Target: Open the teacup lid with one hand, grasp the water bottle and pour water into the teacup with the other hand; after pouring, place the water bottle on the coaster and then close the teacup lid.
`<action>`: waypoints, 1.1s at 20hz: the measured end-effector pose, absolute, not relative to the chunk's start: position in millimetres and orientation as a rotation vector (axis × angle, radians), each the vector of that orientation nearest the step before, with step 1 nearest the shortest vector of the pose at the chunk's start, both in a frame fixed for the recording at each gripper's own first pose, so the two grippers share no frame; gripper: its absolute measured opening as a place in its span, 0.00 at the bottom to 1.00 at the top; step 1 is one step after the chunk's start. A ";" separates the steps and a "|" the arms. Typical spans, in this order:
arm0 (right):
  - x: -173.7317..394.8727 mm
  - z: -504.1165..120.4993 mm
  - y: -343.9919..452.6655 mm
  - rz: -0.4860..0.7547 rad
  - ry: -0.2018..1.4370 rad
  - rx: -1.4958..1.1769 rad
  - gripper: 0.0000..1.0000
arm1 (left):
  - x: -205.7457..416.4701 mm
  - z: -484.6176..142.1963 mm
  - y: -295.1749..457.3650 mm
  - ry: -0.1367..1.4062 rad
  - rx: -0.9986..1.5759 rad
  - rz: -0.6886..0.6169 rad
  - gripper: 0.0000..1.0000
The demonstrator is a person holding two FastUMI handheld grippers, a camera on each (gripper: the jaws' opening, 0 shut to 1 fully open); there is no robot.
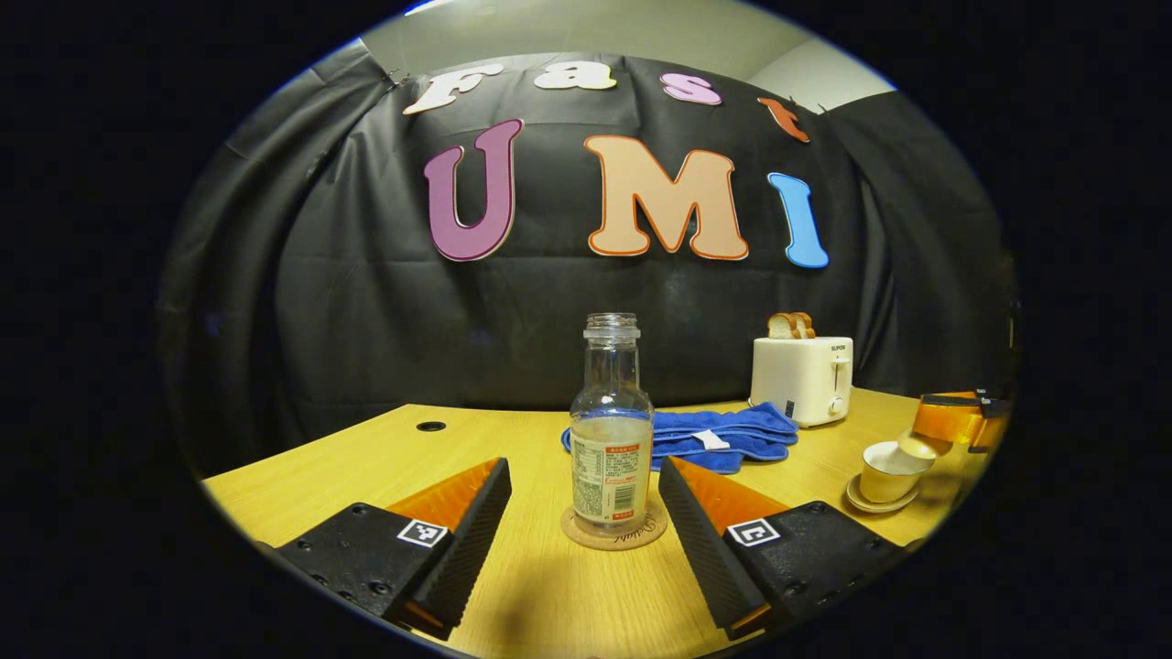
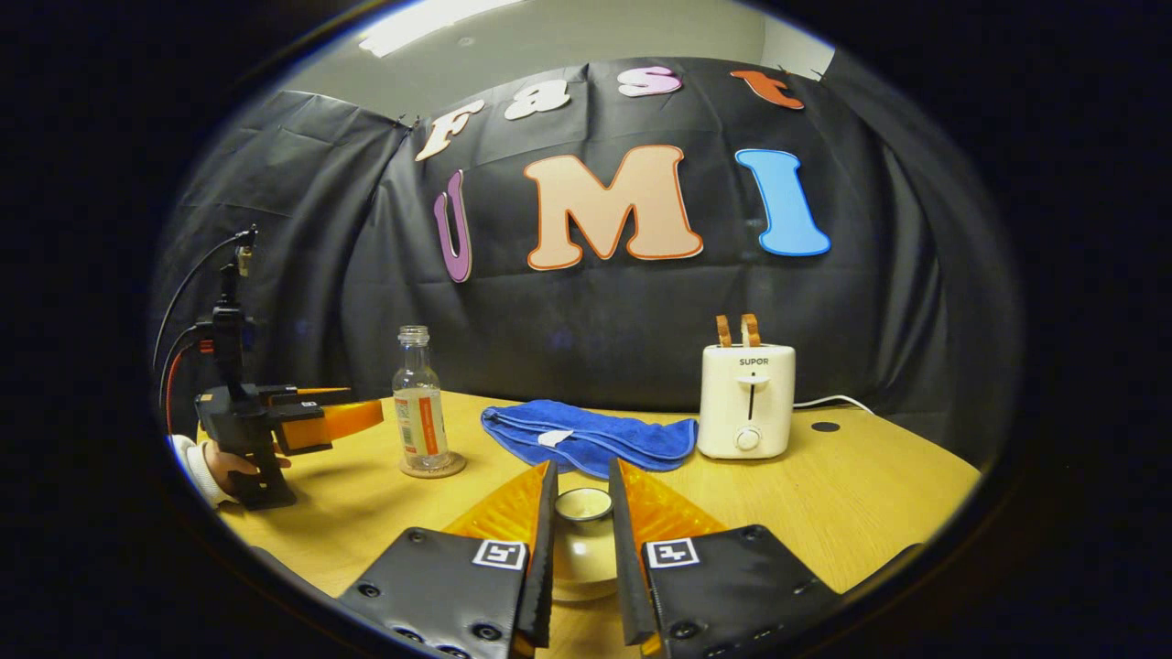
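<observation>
A clear uncapped water bottle with a label stands upright on a round coaster, partly filled. My left gripper is open, its fingertips on either side of the bottle's base and just short of it. In the right gripper view the bottle stands on its coaster, and a hand holds the left gripper beside it. The teacup sits uncovered on its saucer. My right gripper holds the lid tilted just beside the cup's rim. The lid sits pinched in the right gripper.
A blue towel lies behind the bottle. A white toaster with bread slices stands at the back, its cord trailing across the table. There is a round cable hole near the far left edge.
</observation>
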State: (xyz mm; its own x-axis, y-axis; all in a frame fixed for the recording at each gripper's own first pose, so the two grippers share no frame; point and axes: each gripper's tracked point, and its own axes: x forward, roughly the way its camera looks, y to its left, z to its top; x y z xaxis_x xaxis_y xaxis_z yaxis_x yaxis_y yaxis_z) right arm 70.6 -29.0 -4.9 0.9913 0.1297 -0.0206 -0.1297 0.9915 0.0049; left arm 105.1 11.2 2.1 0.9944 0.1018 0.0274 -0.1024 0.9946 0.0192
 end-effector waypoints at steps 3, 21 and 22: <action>77.5 -9.6 -20.3 0.156 0.044 0.000 0.34 | 102.5 3.1 10.4 -0.026 0.022 0.095 0.95; 81.3 -7.9 -27.9 0.097 0.048 0.003 0.66 | 103.0 2.5 10.0 -0.025 0.021 0.095 0.95; 79.1 -5.6 -28.3 0.092 0.033 0.003 0.64 | 103.2 2.6 10.0 -0.025 0.021 0.095 0.95</action>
